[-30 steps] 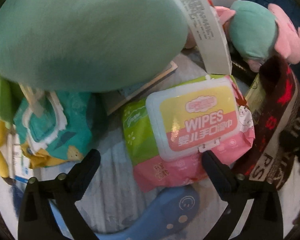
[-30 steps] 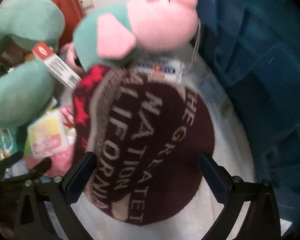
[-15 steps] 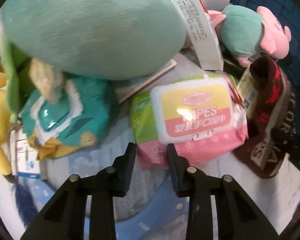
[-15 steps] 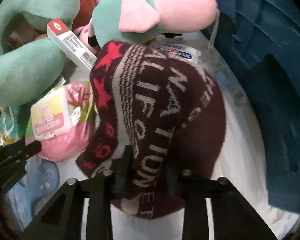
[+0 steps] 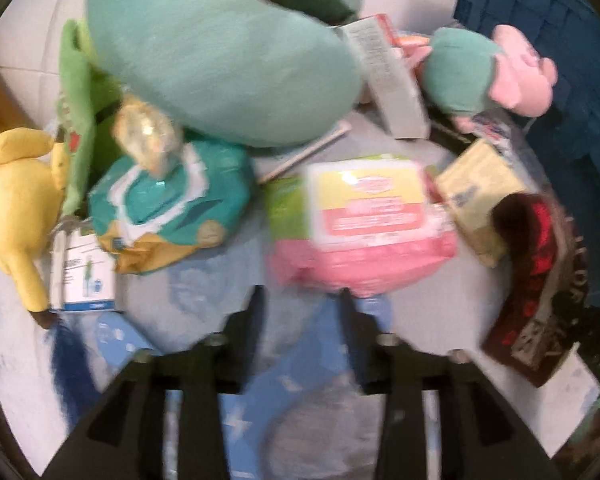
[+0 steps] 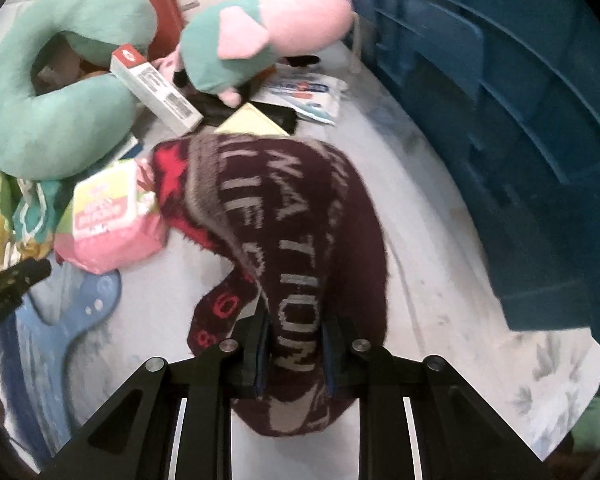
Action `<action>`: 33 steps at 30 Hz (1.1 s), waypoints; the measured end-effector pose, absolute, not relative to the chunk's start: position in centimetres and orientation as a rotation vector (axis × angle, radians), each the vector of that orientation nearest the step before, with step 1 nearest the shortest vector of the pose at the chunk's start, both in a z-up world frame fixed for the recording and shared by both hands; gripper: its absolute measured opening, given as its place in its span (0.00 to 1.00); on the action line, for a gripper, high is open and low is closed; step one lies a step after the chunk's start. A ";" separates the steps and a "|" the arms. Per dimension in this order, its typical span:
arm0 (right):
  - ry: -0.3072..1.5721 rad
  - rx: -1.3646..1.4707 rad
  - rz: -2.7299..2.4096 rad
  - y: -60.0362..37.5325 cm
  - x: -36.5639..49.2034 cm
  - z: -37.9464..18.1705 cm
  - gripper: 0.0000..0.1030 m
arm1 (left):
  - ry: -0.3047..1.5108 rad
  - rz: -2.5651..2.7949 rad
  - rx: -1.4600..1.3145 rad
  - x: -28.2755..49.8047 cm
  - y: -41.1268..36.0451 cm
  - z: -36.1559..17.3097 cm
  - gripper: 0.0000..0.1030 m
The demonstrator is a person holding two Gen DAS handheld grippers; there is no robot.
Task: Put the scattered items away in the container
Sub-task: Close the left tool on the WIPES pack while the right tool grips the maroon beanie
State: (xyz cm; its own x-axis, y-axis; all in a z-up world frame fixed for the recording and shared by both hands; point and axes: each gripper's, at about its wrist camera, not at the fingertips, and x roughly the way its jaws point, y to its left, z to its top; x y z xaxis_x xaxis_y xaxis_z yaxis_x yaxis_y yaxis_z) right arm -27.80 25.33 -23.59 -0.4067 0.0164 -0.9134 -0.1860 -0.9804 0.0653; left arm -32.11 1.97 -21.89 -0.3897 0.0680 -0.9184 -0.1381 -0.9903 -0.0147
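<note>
**Gripping the knit hat beside the blue crate**

Clamped between the right gripper point(image 6: 294, 354) fingers is the maroon knit hat point(image 6: 292, 216), its pale lettering and red stars bunched up and hanging off the white sheet point(image 6: 432, 264). Only the right wrist view shows this hold plainly; from the left wrist view the hat point(image 5: 536, 276) is just a dark fold at the right edge.

The blue crate point(image 6: 512, 92) rises just beside the hat on the right, its ribbed wall filling that side of the frame.

The left gripper point(image 5: 300, 304) hovers with its jaws narrowly apart and nothing between them, near the pink wipes pack point(image 5: 364, 224) (this view is blurred, so the label cannot be read). Behind the pack lie the teal neck pillow point(image 5: 220, 56), a white carton point(image 5: 388, 76) and the pink-and-teal plush point(image 5: 488, 72).

The left wrist view alone shows the teal wipes pouch point(image 5: 168, 204), a yellow plush point(image 5: 16, 208) and a small white box point(image 5: 84, 276) at the left, well apart from the crate
</note>
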 end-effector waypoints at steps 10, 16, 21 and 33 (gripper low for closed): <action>0.180 -1.690 2.534 29.2 -27.4 -25.2 0.20 | 0.135 2.588 -1.627 -34.5 9.8 -24.2 0.82; 0.165 -1.745 2.565 29.8 -28.0 -26.2 0.28 | 0.235 2.666 -1.661 -36.4 12.5 -26.9 0.75; 0.161 -1.773 2.589 28.7 -28.8 -26.6 0.24 | 0.134 2.614 -1.715 -36.0 10.5 -27.0 0.54; 0.160 -1.667 2.697 21.9 -27.6 -23.1 0.19 | 0.129 2.514 -1.763 -29.9 1.9 -25.0 0.24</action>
